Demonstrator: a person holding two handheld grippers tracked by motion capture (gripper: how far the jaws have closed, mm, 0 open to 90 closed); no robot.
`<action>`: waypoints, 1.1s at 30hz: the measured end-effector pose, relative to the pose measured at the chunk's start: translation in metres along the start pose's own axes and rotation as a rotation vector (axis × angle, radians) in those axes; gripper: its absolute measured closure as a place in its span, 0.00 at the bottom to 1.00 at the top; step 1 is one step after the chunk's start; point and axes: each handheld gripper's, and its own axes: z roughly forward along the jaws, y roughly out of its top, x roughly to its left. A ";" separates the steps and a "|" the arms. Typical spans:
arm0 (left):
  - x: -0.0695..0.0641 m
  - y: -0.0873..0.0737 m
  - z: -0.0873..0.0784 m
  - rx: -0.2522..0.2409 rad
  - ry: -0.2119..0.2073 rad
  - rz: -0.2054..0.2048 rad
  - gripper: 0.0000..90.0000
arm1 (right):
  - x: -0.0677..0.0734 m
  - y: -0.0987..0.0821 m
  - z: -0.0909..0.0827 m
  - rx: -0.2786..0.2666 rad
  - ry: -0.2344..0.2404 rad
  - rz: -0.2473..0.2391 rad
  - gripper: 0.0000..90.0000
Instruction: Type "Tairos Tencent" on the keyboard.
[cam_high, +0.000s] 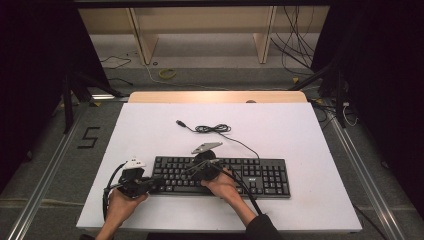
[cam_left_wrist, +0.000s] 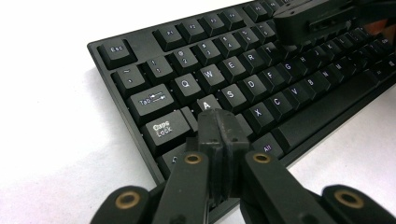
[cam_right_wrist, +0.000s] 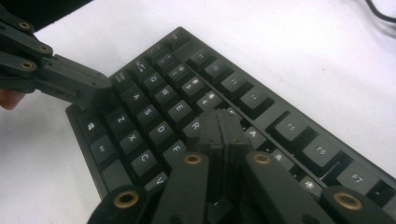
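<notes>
Job: it looks like typing on the black keyboard (cam_high: 222, 176) with the tips of two grippers (like poking keys with two sticks).

Keyboard place: it lies flat on the white table (cam_high: 150, 125), near the front edge, a little toward the right side. Its cable (cam_high: 212, 129) curls toward the back edge.

Left gripper (cam_left_wrist: 219, 126): the two jaws are pressed together with nothing between them. The tip sits at the left end of the keyboard, right by the A key (cam_left_wrist: 207, 104). I cannot tell if it pushes the key down.

Right gripper (cam_right_wrist: 223, 128): its jaws are together too, and hold nothing. The tip is over the keys next to R (cam_right_wrist: 194, 126), in the left half of the keyboard.

Done: both grippers are closed and pointed at the keys, so they look ready to poke.

Left to do: the key presses themselves, I think. No screen is in sight, so how many keys are already typed cannot be told.
</notes>
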 end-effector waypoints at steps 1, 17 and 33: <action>0.000 0.000 0.000 0.001 -0.001 0.000 0.99 | 0.000 0.000 0.001 0.005 -0.001 -0.002 1.00; 0.000 0.000 0.002 0.013 0.003 -0.003 0.99 | 0.000 -0.001 0.006 0.026 -0.009 0.005 1.00; 0.000 -0.001 0.004 0.039 0.011 0.002 1.00 | 0.002 -0.003 0.009 0.039 -0.022 -0.004 1.00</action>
